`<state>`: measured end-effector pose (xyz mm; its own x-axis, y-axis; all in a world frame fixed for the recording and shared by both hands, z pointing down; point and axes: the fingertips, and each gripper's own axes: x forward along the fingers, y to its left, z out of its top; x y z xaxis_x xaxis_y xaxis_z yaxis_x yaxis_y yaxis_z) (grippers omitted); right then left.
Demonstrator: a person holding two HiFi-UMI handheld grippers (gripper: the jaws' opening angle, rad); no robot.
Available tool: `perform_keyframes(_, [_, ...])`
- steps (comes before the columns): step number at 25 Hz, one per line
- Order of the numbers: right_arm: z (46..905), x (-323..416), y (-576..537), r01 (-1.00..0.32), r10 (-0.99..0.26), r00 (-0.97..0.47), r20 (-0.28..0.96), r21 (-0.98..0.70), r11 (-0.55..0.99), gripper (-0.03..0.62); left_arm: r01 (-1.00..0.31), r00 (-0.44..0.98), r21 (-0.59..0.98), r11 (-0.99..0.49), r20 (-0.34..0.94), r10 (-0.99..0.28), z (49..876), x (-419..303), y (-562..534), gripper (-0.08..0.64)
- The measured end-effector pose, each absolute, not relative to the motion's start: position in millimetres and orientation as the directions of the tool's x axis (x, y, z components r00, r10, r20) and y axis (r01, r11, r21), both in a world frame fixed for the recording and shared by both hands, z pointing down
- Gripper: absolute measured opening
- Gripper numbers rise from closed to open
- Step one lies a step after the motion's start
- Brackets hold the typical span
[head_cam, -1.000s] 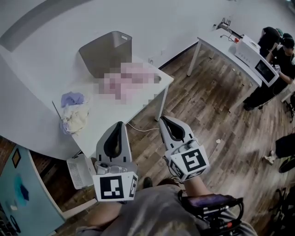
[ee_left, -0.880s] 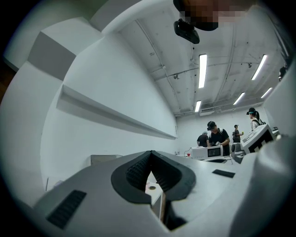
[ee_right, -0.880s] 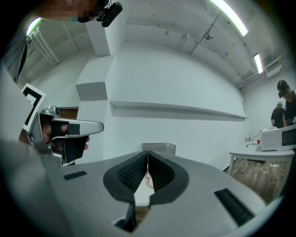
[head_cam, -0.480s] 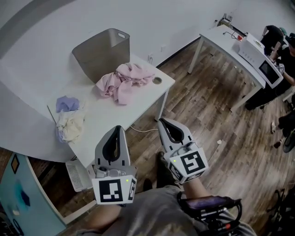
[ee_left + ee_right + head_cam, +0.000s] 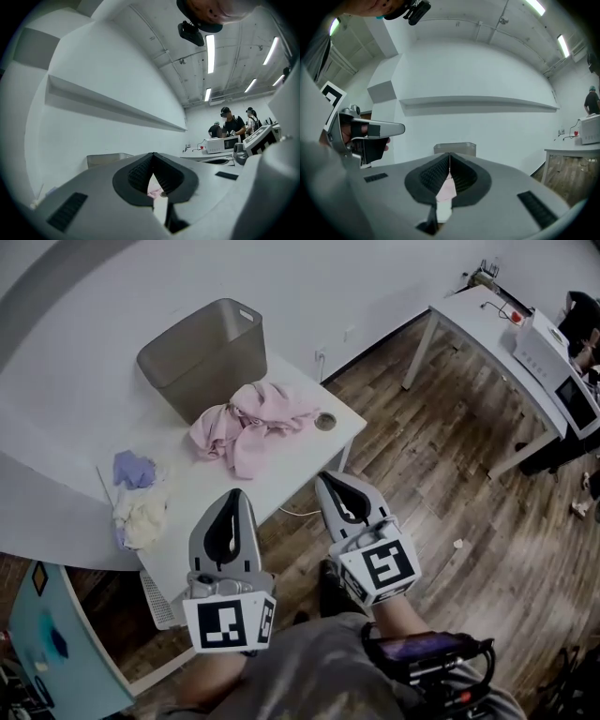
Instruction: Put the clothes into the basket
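Near the table (image 5: 202, 486) edge, left gripper (image 5: 236, 495) and right gripper (image 5: 329, 480) both fully closed, empty.

White table (image 5: 183, 488) is standing against the pale wall and serving as landmark.
- Small round ring (image 5: 325, 421) is lying on its far right corner.
- Wall socket (image 5: 321, 352) is sitting low on the wall just behind that corner.
- Thin cable (image 5: 295, 514) is trailing on the wood floor (image 5: 450, 474) under its right edge.
- White slatted unit (image 5: 155, 596) is standing below its near end; teal board (image 5: 42, 643) is lying to the left of that.
- Second table (image 5: 473, 320) is standing well to its right, carrying a microwave (image 5: 560, 371).
- People (image 5: 233, 124) are standing by that microwave.
- Strip lights (image 5: 210, 47) are glowing on the ceiling above.
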<state>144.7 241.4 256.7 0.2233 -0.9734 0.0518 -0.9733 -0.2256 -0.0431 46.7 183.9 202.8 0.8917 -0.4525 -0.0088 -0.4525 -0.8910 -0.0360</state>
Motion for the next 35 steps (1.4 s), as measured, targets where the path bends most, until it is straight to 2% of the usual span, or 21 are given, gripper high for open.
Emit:
perform_keyframes(10, [234.0,213.4,198.8,-0.994,-0.994,0.106,0.006,-0.014,-0.106,0.009,-0.541,0.841,-0.064,-0.839,-0.064,-0.538,177.2,111.7,158.1,0.009])
perform_keyframes(18, [235.4,231.3,165.9,-0.999,-0.999,0.039,0.003,-0.004,-0.039,0.009,-0.608,0.793,-0.059,-0.791,-0.068,-0.605,180.7,117.4,133.7,0.009])
perform_keyframes(25, [247.7,243.1,127.3,-0.999,-0.999,0.036,0.037,-0.005,-0.036,0.012,-0.624,0.781,-0.032,-0.781,-0.044,-0.623,198.5,126.1,93.4,0.009])
perform_keyframes(27, [254.3,247.9,113.5,-1.0,-0.998,0.029,0.052,0.003,-0.029,0.029,-0.619,0.785,-0.022,-0.785,-0.04,-0.618,202.2,133.3,78.8,0.009])
perform_keyframes(29, [263.5,250.5,98.6,-1.0,-0.997,0.015,0.075,0.012,-0.014,0.079,-0.613,0.79,-0.007,-0.79,-0.036,-0.612,206.0,139.2,62.9,0.009])
perform_keyframes(35, [294.7,262.5,54.6,-1.0,-0.993,-0.007,0.118,-0.003,0.007,0.132,-0.597,0.802,0.036,-0.801,0.004,-0.598,232.3,157.3,16.5,0.009])
